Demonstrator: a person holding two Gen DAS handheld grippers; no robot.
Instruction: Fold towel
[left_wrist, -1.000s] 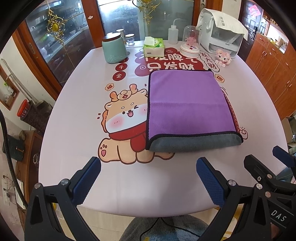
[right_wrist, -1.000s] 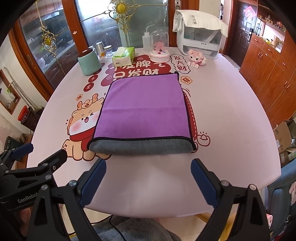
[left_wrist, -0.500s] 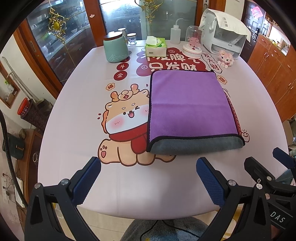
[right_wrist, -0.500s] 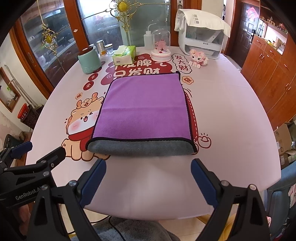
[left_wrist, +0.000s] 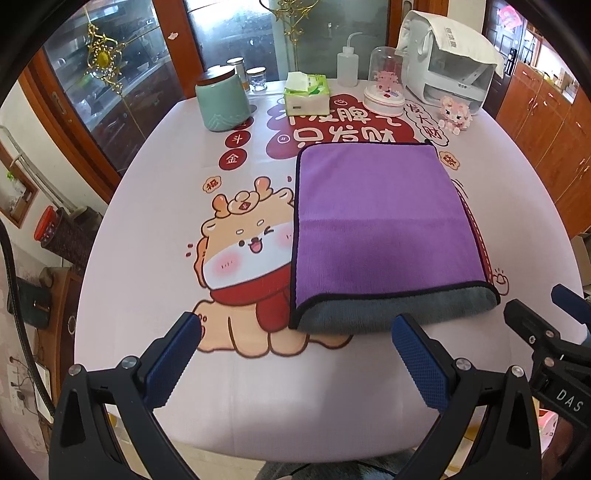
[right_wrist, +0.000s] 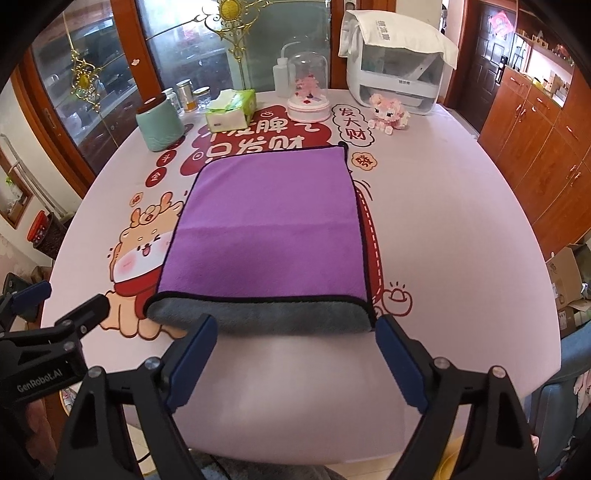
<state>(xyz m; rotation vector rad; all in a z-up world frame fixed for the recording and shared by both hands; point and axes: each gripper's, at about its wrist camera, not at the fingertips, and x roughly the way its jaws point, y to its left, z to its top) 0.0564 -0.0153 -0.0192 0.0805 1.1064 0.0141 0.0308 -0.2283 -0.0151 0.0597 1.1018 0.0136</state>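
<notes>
The purple towel (left_wrist: 384, 229) lies folded on the pink table (left_wrist: 155, 229), its grey underside showing as a thick rolled band along the near edge and a faint crease crossing its middle. The left wrist view takes in the whole cartoon deer print (left_wrist: 243, 266) beside the towel's left edge, plus the right gripper's (left_wrist: 570, 308) blue-tipped finger at the frame's right; the right wrist view shows instead the broad bare stretch of table (right_wrist: 461, 229) to the towel's right, and the left gripper's body at its lower left. The left gripper (left_wrist: 293, 341) hangs with jaws spread wide and nothing between them, near the towel's near-left corner, its right finger pad (left_wrist: 419, 363) just short of the grey band. The right gripper (right_wrist: 295, 338) is likewise spread wide and empty — its two pads bracket the near edge. At the far end stand a green jar (right_wrist: 159, 123), tissue pack (right_wrist: 231, 110), glass dome (right_wrist: 308, 88) and white appliance (right_wrist: 397, 70), well apart from the towel — bare cloth lies on both sides.
</notes>
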